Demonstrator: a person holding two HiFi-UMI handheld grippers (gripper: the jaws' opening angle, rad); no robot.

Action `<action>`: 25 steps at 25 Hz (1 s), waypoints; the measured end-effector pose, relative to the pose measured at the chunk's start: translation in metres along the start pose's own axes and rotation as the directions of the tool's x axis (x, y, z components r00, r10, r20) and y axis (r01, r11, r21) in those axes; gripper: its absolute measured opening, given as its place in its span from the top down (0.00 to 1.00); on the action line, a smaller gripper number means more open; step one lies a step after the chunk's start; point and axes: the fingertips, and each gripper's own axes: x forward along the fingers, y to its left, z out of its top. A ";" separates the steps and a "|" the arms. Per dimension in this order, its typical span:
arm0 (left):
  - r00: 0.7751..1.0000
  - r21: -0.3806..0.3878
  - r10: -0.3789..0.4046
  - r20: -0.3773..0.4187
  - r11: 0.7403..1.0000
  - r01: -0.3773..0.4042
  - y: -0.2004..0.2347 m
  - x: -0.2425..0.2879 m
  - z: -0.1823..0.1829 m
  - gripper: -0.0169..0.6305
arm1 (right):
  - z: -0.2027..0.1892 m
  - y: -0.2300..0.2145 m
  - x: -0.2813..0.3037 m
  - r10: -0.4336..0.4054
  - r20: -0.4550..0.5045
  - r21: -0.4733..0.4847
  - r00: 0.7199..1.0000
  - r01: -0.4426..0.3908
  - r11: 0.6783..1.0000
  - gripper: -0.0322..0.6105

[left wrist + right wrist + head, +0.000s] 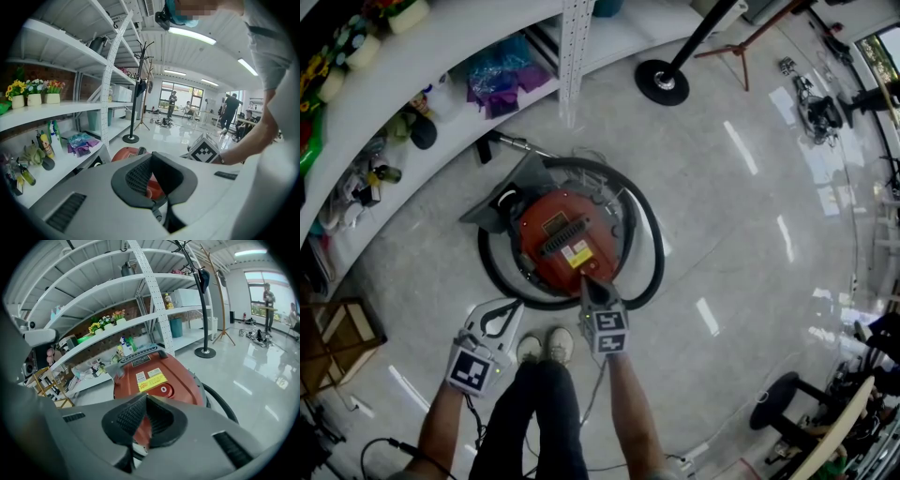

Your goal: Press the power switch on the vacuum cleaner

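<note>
Fingers (125,417) together on both; right gripper (585,283) reaches the vacuum (551,270), its handle (567,234) crosswise; left gripper (516,304) hangs beside.

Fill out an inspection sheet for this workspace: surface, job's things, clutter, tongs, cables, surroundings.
Surface: glossy pale floor with light reflections.
Job's things: red vacuum cleaner on the floor, black hose looped round it; round button beside its yellow label.
Clutter: bottles and a purple bag on the white shelf.
Grippers: right tongs shut, empty, tips over the vacuum's near edge; contact cannot be told. Left tongs shut, empty, beside the hose loop.
Cables: black cable on the floor at the person's left.
Surroundings: coat stand base, stool, people far off.
</note>
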 end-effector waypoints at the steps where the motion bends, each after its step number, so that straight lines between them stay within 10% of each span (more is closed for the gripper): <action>1: 1.000 0.000 0.000 -0.001 1.000 0.000 0.000 0.000 0.000 0.96 | -0.001 0.000 0.000 -0.002 -0.002 -0.006 1.000 0.002 1.000 0.93; 25: 1.000 -0.017 0.003 0.014 1.000 -0.002 0.000 0.001 -0.002 0.96 | -0.002 -0.001 0.003 -0.015 -0.057 0.008 0.998 0.016 1.000 0.93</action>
